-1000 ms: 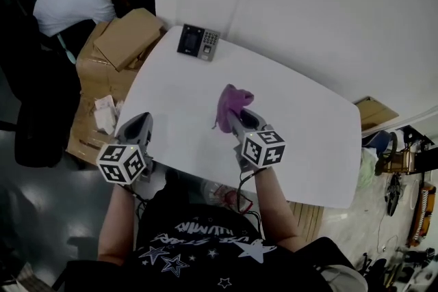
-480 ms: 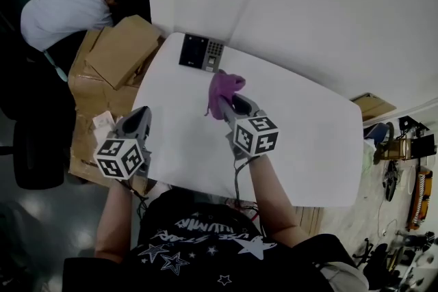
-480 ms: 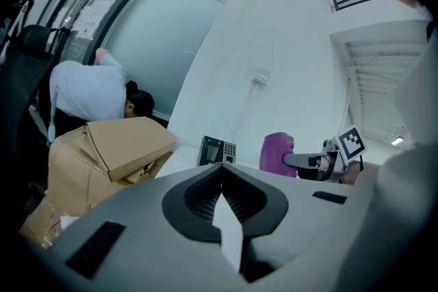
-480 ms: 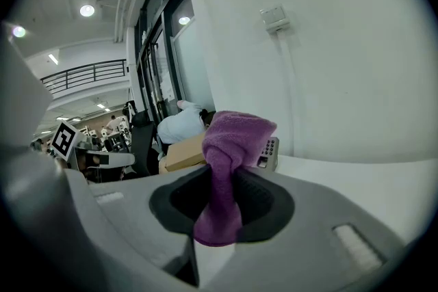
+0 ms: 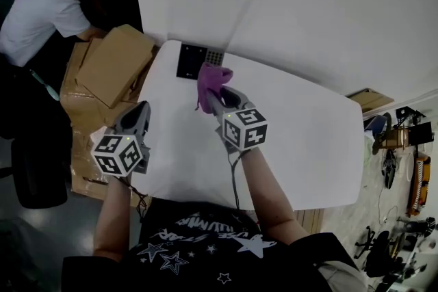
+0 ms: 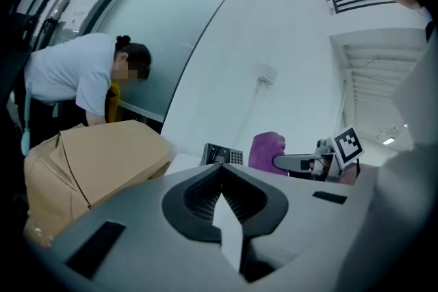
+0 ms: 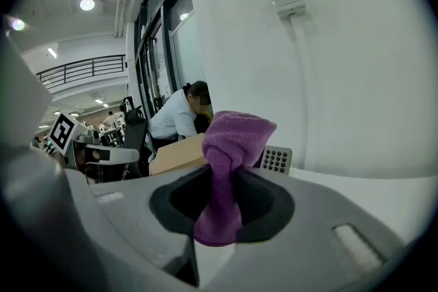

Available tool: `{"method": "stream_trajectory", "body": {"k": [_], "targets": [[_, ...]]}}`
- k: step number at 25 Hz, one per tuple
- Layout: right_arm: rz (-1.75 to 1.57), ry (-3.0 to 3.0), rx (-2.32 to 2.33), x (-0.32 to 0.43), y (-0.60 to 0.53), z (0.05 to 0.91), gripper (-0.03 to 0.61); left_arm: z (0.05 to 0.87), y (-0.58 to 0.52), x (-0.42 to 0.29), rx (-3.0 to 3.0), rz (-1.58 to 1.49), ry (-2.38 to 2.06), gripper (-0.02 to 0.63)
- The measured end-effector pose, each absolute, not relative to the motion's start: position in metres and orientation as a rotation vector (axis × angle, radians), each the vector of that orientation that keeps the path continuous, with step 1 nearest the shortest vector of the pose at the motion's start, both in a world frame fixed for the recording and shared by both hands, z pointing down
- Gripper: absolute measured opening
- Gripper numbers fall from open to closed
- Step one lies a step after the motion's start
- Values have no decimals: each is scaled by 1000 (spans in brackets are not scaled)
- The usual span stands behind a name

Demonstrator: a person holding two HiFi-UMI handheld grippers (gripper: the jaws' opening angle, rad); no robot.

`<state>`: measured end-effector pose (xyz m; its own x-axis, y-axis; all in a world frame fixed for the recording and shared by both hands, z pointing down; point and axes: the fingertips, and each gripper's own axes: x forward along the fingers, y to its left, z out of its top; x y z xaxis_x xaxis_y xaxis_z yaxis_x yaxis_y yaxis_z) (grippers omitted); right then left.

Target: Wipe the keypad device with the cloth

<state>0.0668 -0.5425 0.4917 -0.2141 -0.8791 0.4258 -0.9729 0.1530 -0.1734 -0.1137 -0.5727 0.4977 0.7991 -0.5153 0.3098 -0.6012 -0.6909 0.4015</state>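
Note:
The keypad device (image 5: 189, 61), black with a grey key block, lies at the far left corner of the white table (image 5: 308, 147). My right gripper (image 5: 213, 94) is shut on a purple cloth (image 5: 209, 81), which hangs at the device's near right edge and covers part of it. The right gripper view shows the cloth (image 7: 229, 147) bunched between the jaws, with the keypad (image 7: 276, 160) just behind. My left gripper (image 5: 142, 111) hovers shut and holding nothing over the table's left edge, well short of the device (image 6: 222, 154).
Brown cardboard boxes (image 5: 109, 65) are stacked against the table's left side. A person in a white shirt (image 5: 41, 3) bends over them. A dark chair (image 5: 34, 161) stands at the left. The white wall (image 5: 328, 17) runs behind the table.
My right gripper has carried the cloth away from me across the table, up to the keypad device. The left gripper has barely shifted. The person at the boxes has moved.

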Motion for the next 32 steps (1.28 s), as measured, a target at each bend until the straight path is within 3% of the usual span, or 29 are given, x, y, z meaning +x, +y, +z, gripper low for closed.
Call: {"method": "stream_trajectory", "body": {"k": [32], "targets": [[665, -2118, 1708, 48, -661, 559, 92, 536, -621, -95, 2440, 295, -783, 8]]}}
